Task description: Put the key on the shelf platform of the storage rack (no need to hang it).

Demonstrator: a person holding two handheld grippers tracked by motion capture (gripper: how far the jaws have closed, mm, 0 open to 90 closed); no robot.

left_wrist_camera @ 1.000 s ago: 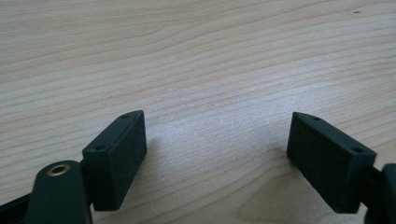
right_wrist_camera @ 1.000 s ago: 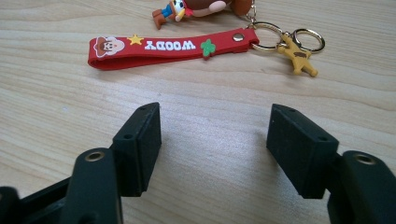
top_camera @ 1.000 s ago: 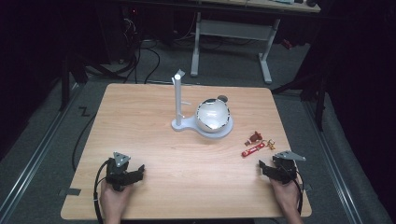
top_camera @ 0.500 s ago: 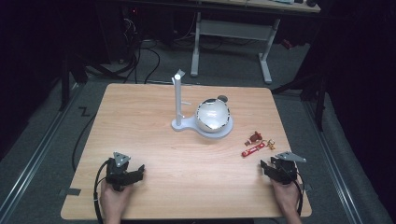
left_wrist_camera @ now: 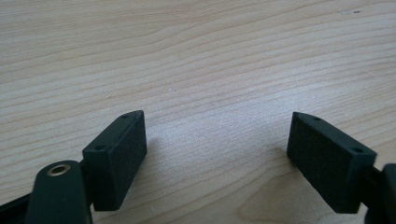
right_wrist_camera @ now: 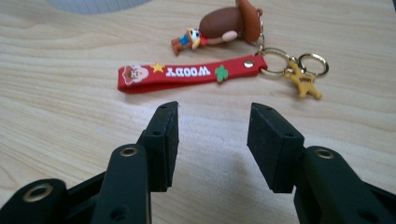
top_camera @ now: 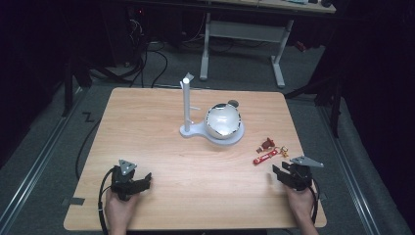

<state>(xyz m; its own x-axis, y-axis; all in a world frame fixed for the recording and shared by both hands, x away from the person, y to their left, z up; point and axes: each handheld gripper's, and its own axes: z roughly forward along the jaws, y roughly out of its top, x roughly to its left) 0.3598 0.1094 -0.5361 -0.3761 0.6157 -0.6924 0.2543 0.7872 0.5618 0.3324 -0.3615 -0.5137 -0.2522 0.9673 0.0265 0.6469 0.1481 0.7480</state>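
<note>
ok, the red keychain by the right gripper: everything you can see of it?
The keychain lies flat on the table: a red rubbery strap printed WOODY with a face, star and cactus, riveted to metal rings carrying a gold star charm and a small figure in a brown hat. Nothing grips it; it lies ahead of the right gripper.

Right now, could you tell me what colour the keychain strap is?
Red strap, clearest in the right gripper view.
</note>
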